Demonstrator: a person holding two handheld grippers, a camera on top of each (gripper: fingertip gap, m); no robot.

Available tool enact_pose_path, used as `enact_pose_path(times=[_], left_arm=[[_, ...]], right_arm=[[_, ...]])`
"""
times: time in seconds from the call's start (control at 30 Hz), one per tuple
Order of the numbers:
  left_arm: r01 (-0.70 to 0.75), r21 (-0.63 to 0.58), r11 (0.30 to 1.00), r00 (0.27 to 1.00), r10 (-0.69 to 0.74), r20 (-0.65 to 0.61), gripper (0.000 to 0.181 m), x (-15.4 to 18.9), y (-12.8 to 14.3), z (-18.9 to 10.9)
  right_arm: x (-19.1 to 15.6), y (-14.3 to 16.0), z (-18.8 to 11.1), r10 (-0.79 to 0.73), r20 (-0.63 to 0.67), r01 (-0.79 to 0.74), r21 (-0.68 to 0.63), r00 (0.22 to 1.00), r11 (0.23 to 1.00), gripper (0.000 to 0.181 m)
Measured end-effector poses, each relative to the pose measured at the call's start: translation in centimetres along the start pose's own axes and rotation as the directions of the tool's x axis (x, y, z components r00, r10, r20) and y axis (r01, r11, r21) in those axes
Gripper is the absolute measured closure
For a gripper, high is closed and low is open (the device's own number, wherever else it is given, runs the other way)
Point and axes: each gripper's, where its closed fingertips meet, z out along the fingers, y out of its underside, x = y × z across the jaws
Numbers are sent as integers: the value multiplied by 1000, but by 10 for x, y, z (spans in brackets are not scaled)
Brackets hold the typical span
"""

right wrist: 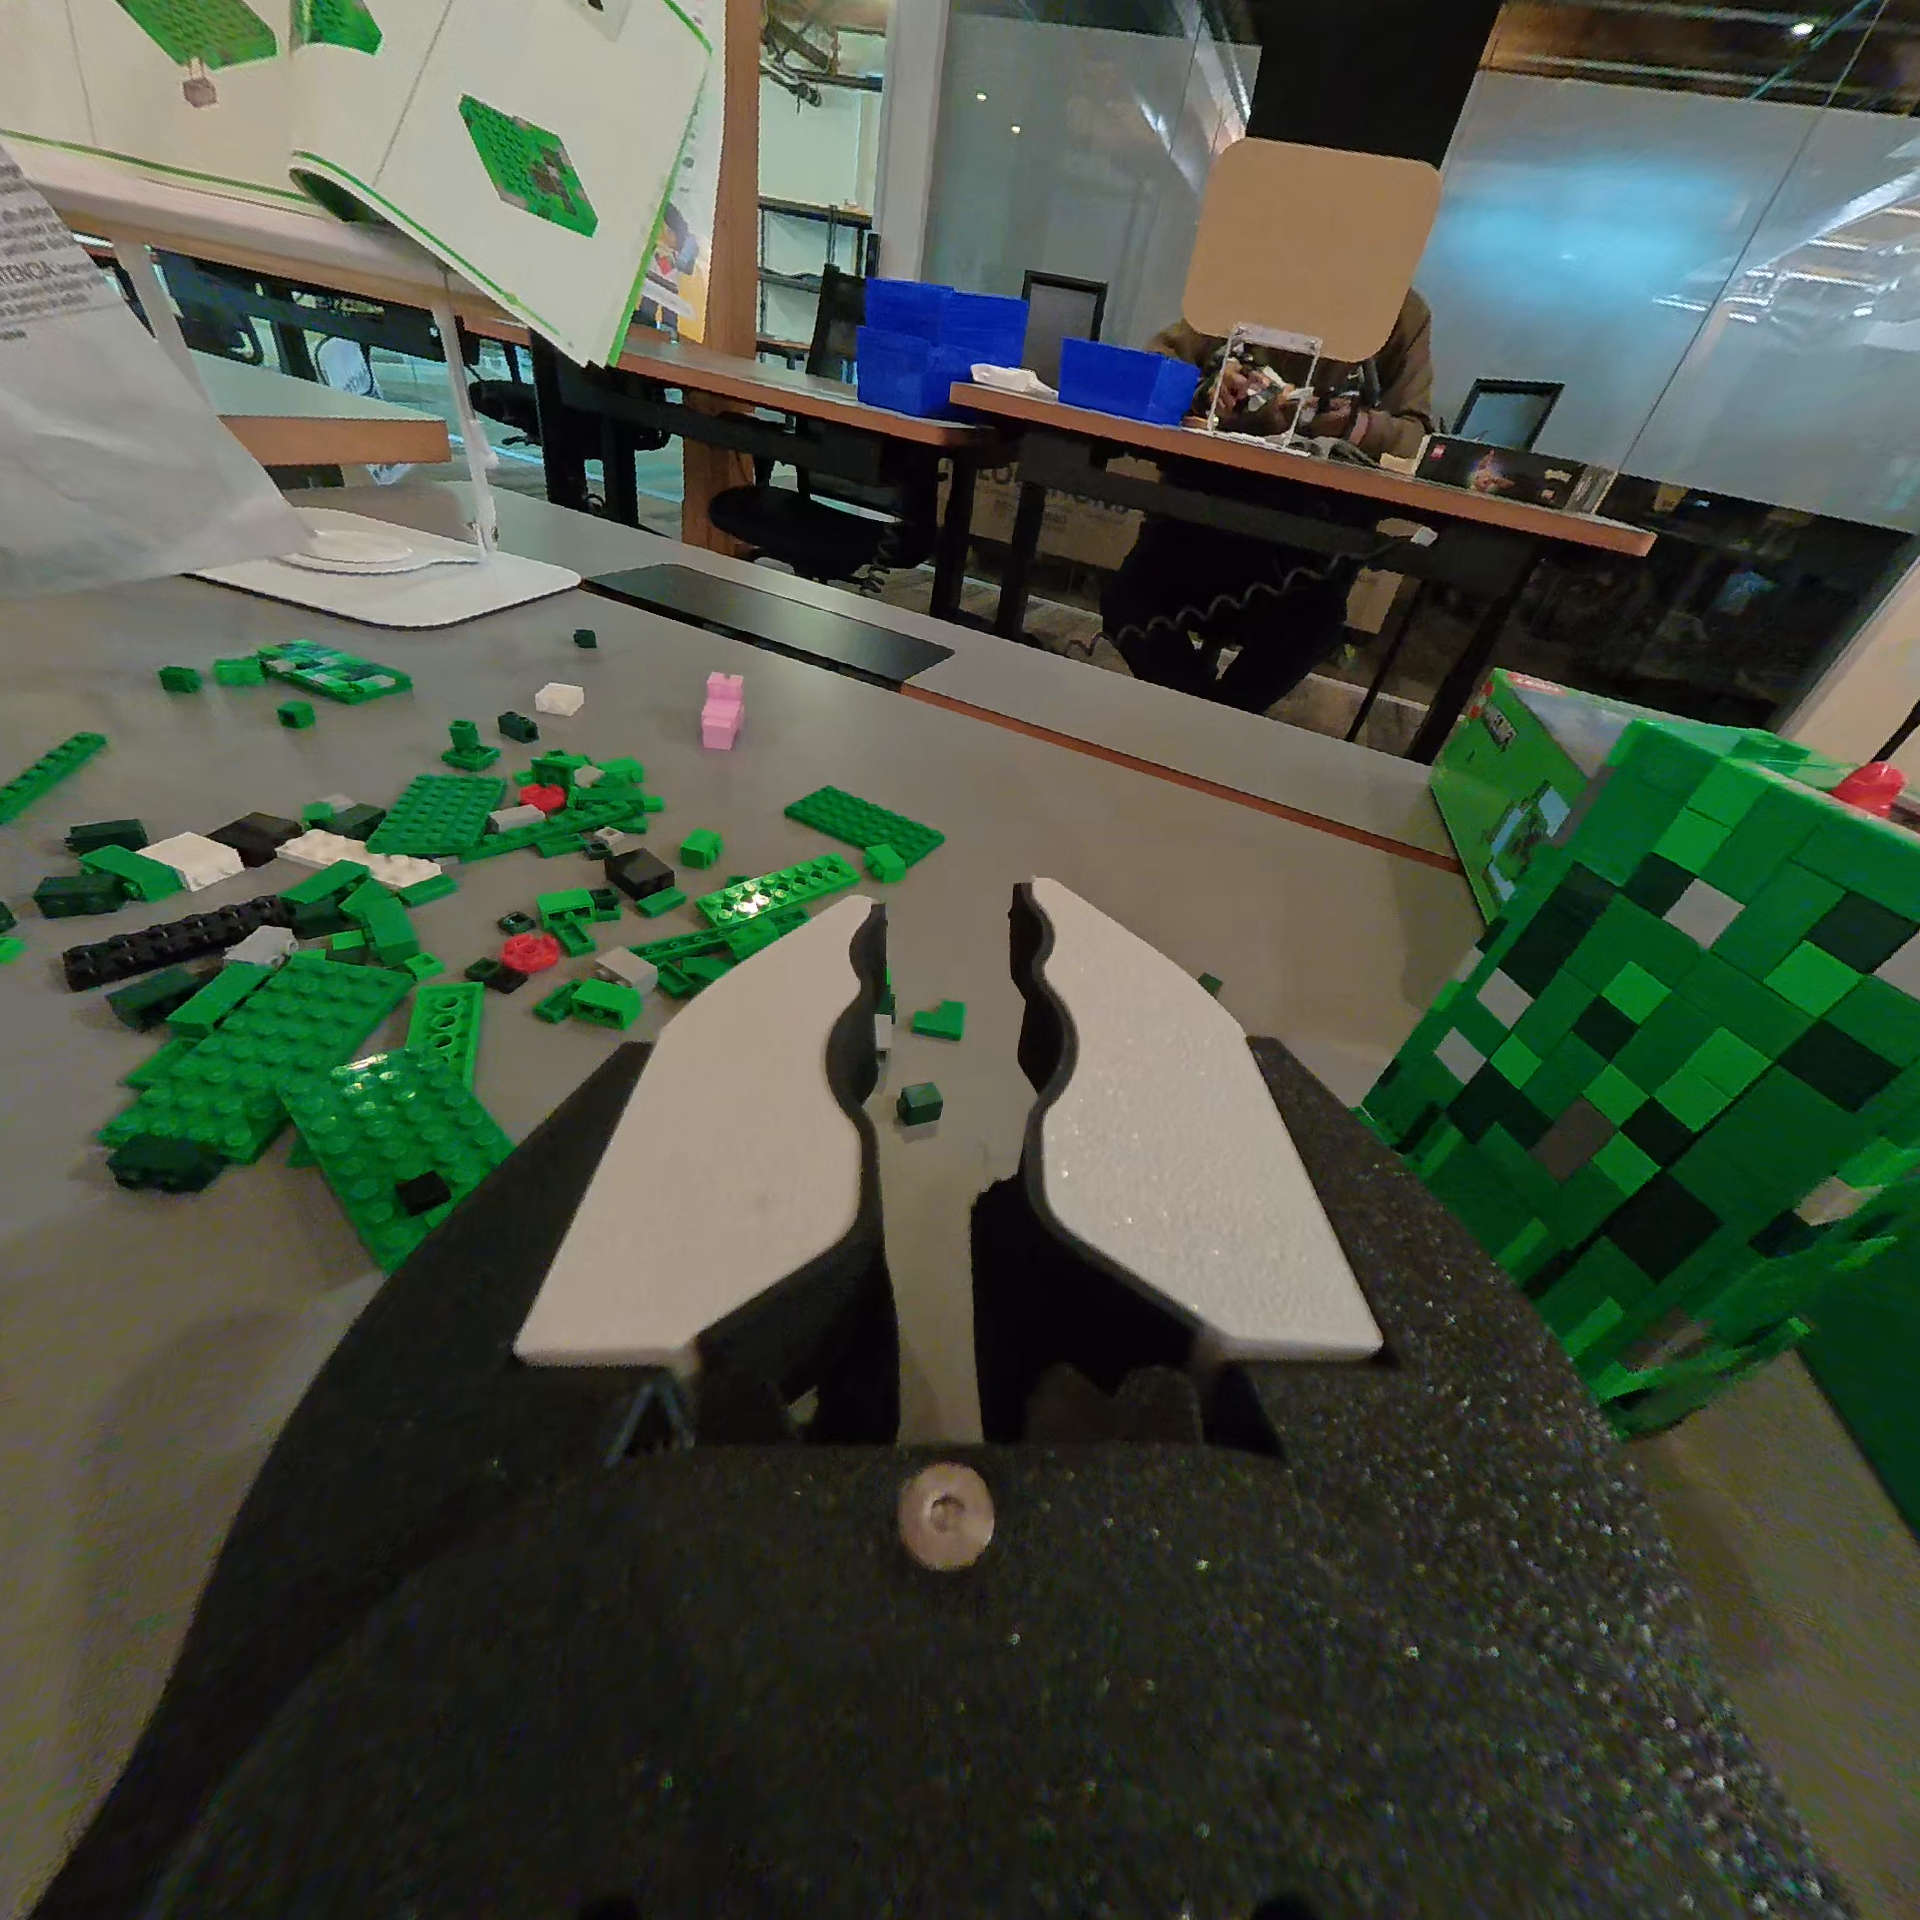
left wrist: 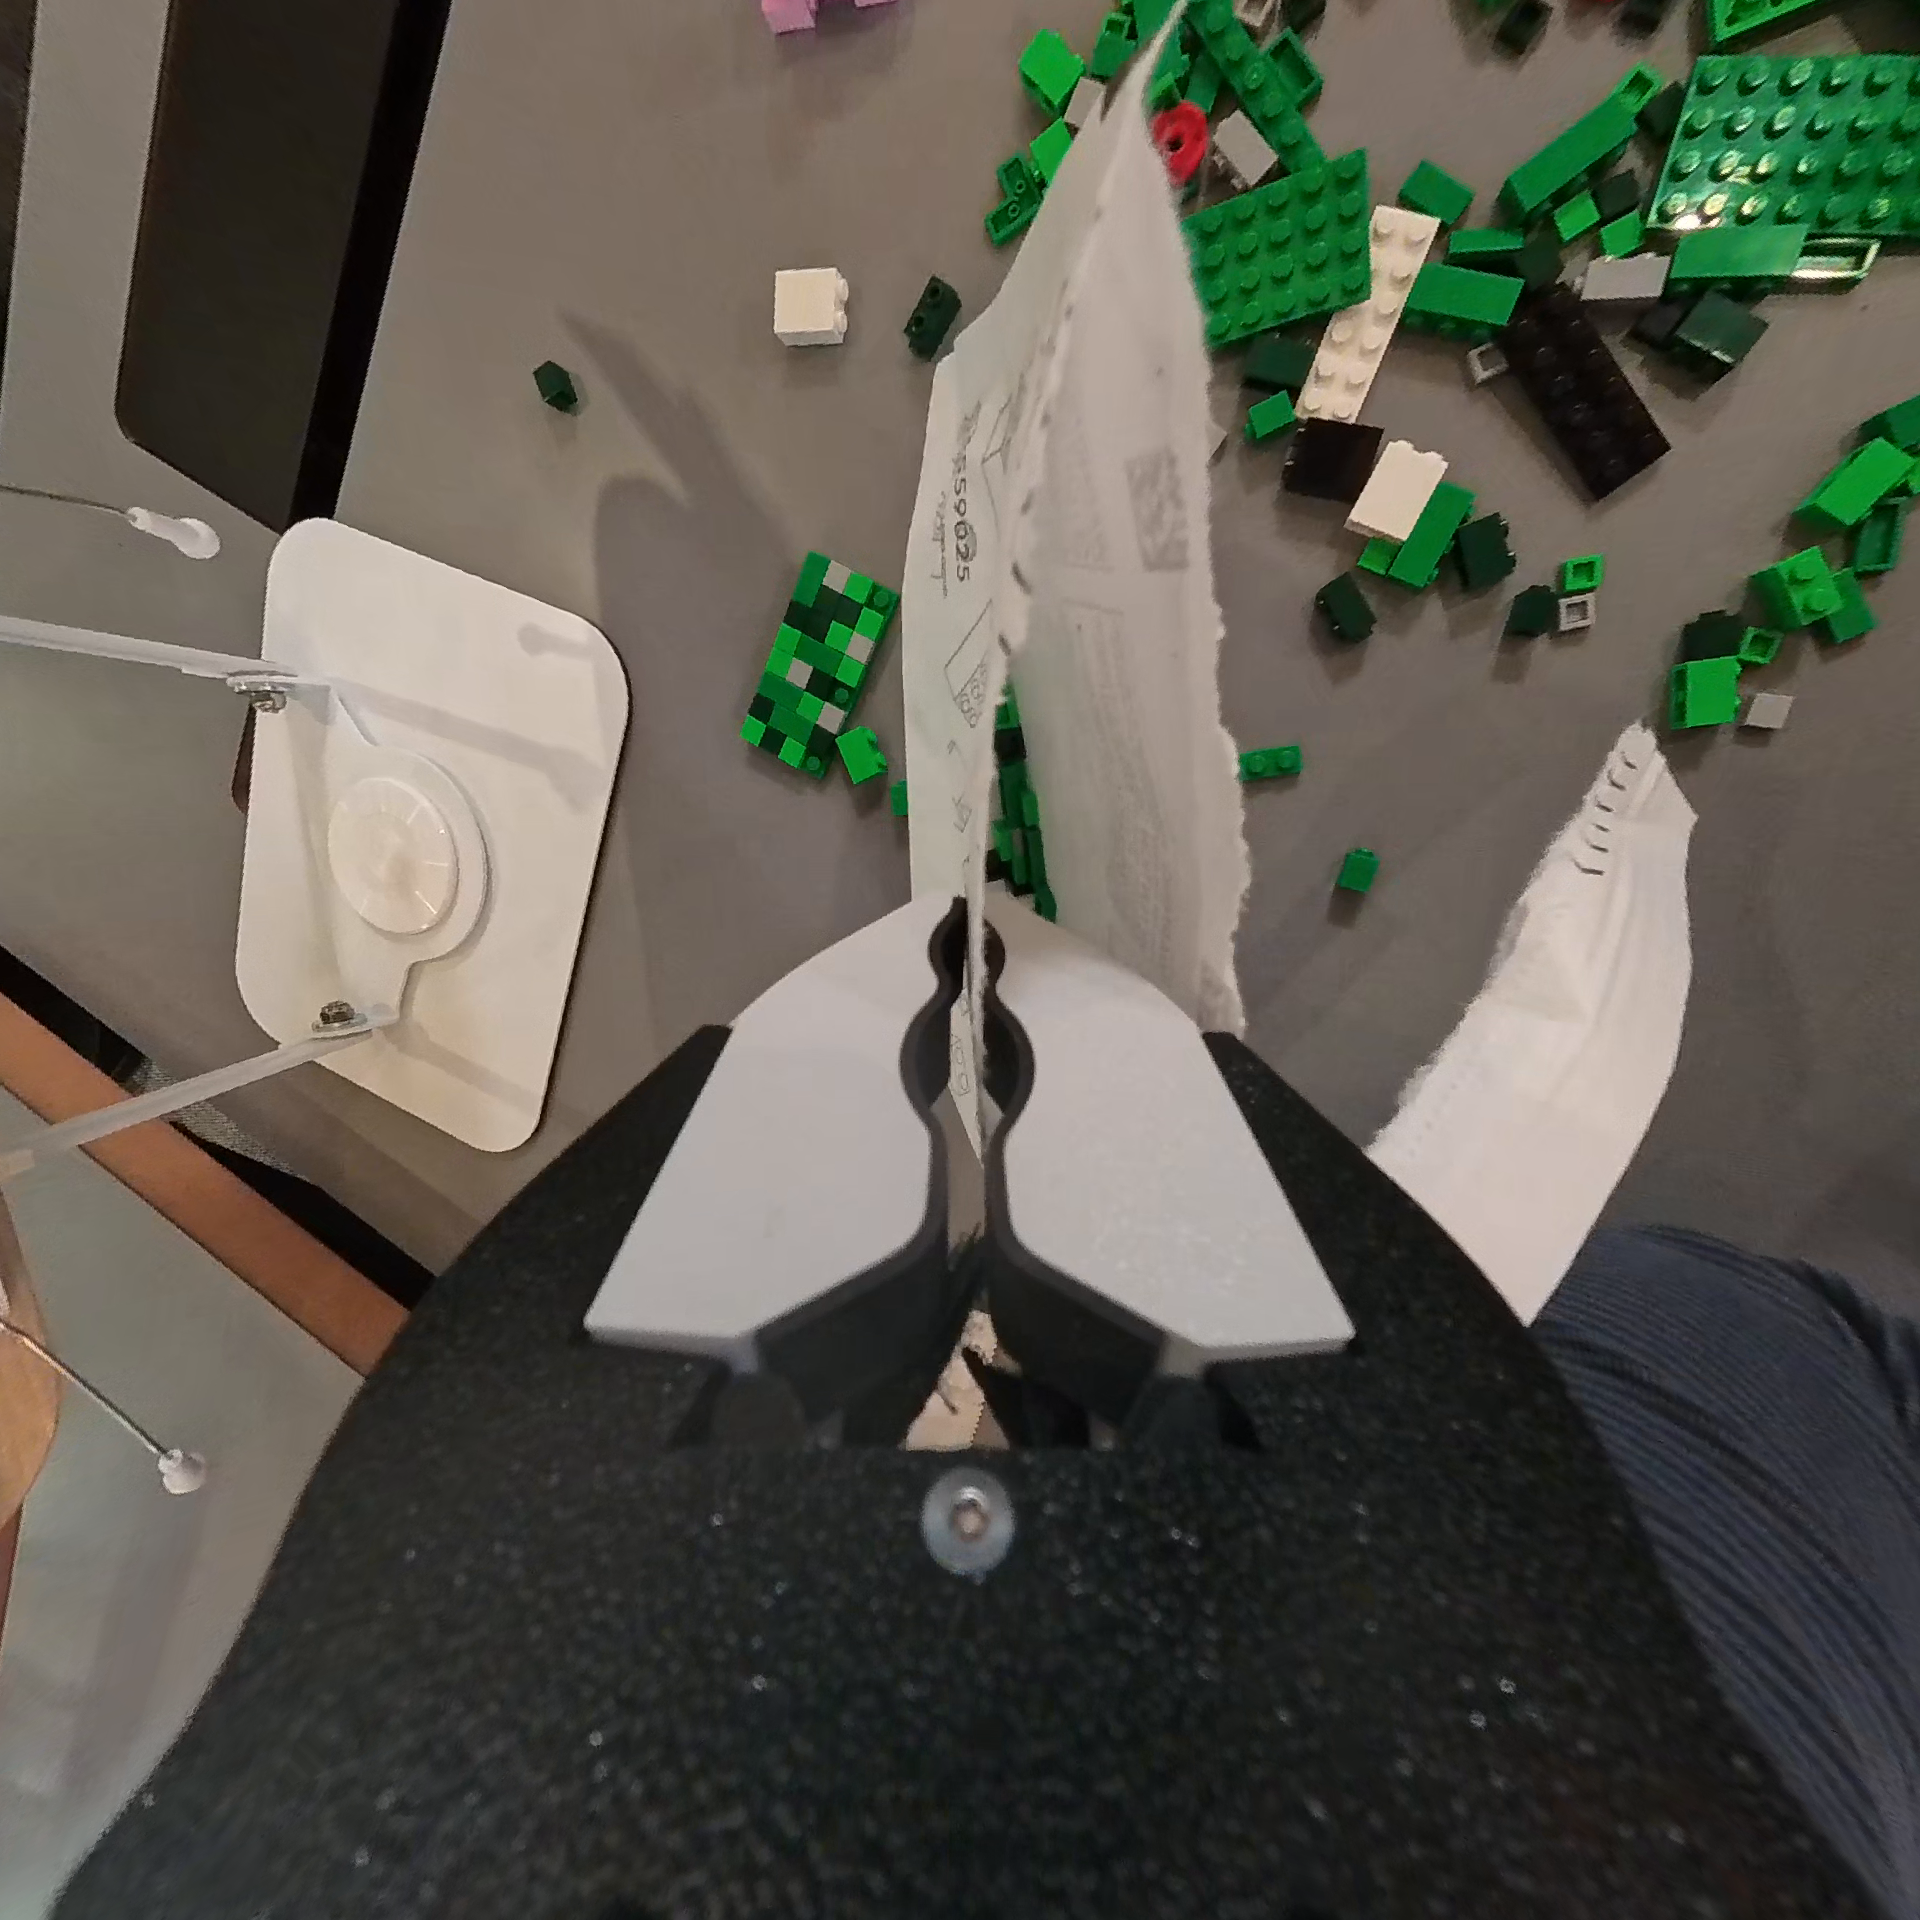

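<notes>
Jaws first: I've got my left gripper [left wrist: 971, 935] clamped on a torn paper bag [left wrist: 1091, 582] above the table [left wrist: 665, 312]; right gripper [right wrist: 945, 904] hangs open, empty, loose bricks [right wrist: 436, 831] unassembled beyond.

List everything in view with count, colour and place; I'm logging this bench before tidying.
paper bag: one, white, printed, torn-edged, clamped in left gripper above table
loose bricks: many, mostly green, some black, white, red; scattered on grey table
pink figure: one, far side of the scatter
built block model: one, green mosaic, right of right gripper
booklet stand: one, white, left on table
blue bins: several, on a back desk
left gripper: shut on bag
right gripper: open, empty, above table
</notes>
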Motion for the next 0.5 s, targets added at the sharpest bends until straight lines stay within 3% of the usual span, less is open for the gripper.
enact_pose_path(times=[0.5], left_arm=[[-73, -67, 995, 997, 75, 28, 181, 12, -10, 4]], right_arm=[[8, -10, -15, 76, 28, -76, -14, 997, 997, 150]])
